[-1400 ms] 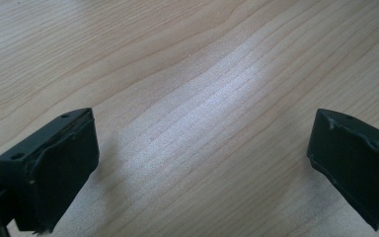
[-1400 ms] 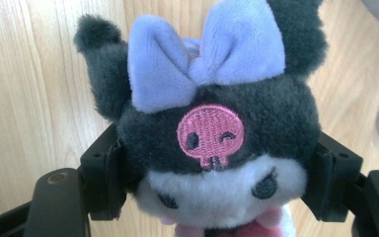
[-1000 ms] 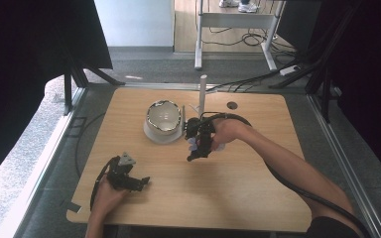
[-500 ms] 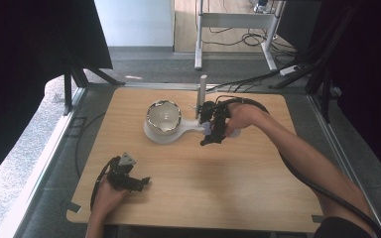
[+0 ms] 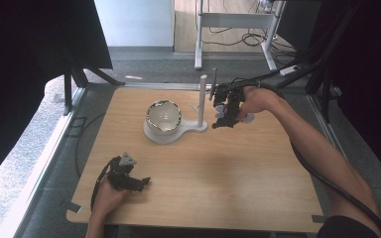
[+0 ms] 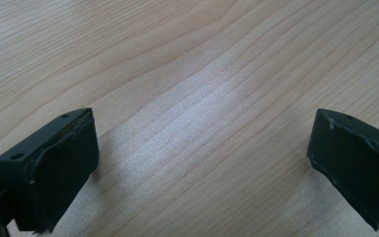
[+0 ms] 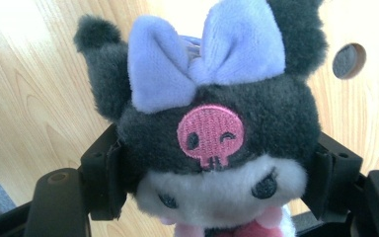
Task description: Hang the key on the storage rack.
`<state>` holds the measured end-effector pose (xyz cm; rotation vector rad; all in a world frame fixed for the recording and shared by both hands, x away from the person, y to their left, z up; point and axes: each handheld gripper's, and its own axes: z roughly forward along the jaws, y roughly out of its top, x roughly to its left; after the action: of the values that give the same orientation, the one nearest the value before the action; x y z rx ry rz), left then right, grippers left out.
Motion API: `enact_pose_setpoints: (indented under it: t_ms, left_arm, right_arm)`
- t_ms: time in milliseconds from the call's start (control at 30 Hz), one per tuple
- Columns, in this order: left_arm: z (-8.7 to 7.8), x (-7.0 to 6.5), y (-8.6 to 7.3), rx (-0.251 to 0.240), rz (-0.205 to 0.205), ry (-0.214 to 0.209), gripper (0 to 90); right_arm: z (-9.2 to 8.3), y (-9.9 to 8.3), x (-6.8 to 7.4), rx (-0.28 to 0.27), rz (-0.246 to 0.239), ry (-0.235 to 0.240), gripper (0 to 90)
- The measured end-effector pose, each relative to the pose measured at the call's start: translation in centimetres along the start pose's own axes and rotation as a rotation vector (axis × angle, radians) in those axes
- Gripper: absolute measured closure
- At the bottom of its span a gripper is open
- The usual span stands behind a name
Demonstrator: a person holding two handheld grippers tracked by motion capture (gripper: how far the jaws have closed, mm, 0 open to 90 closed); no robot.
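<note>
Plush toy [image 7: 212, 143] clamped in right gripper [image 5: 224, 110], right of white stand [image 5: 202, 101]; left gripper [image 5: 129, 179] open, idle, farther off.

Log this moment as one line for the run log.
right gripper: shut on plush toy, above table | left gripper: open, nothing between jaws, low over table | bowl: on white stand

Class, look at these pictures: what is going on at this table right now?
A person works at a wooden table with a gripper in each hand. The right gripper is shut on a plush toy, dark with a lilac bow, and holds it up beside the upright post of a white stand. A shiny bowl sits on the stand's base. The left gripper rests open near the table's front edge, with nothing between its jaws.
</note>
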<state>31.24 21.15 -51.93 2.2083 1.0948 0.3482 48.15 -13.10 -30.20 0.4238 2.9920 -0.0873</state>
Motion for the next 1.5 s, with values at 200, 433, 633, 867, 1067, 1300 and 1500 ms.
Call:
enact_pose_setpoints:
  t_ms: [200, 433, 633, 867, 1067, 1300, 1500]
  left_arm:
    - [0.0, 0.0, 0.0, -0.003, -0.004, -0.002, 0.0]
    - [0.1, 0.0, 0.0, 0.002, -0.001, -0.003, 0.0]
    - [0.1, 0.0, 0.0, 0.005, 0.000, -0.004, 0.0]
    - [0.0, 0.0, 0.0, 0.005, 0.001, -0.006, 0.0]
    - [0.1, 0.0, -0.1, 0.007, 0.002, -0.008, 0.0]
    - [0.1, 0.0, -0.1, 0.005, -0.001, -0.010, 0.0]
    - [0.1, 0.0, -0.1, 0.003, 0.000, -0.010, 0.0]
  right_arm:
    - [-1.5, -0.4, -1.2, -0.005, 0.038, -0.017, 25.6]
    - [-2.9, -0.6, -2.5, -0.030, 0.087, -0.032, 25.6]
    - [-4.2, -0.4, -3.4, -0.049, 0.117, -0.044, 25.6]
    - [-5.2, 0.2, -4.4, -0.062, 0.148, -0.061, 25.6]
    - [-5.4, 0.7, -5.2, -0.066, 0.175, -0.074, 25.6]
    - [-5.7, 1.3, -5.7, -0.080, 0.181, -0.072, 25.6]
    - [-6.8, 1.6, -5.7, -0.091, 0.184, -0.092, 25.6]
